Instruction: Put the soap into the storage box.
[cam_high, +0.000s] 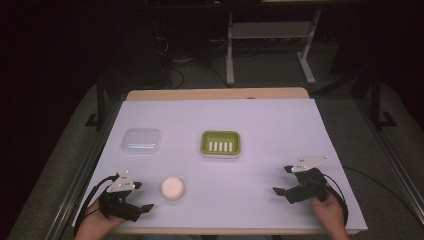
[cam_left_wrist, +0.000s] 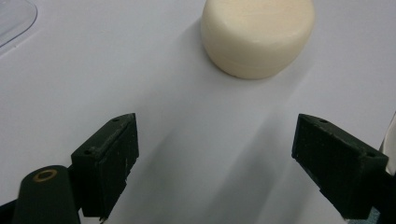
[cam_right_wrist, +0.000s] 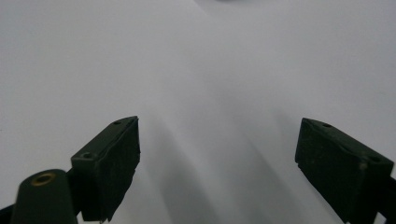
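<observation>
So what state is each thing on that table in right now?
Left gripper: open, empty, aimed at the soap.
Right gripper: open, empty.
Soap: lying loose on the table, untouched.
Green soap dish: empty, uncovered.
Clear lid: lying on the table, apart from the dish.

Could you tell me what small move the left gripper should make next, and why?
Probably ease the left gripper forward toward the soap bar: its fingers stand open and empty, and the soap lies just ahead, untouched.
</observation>
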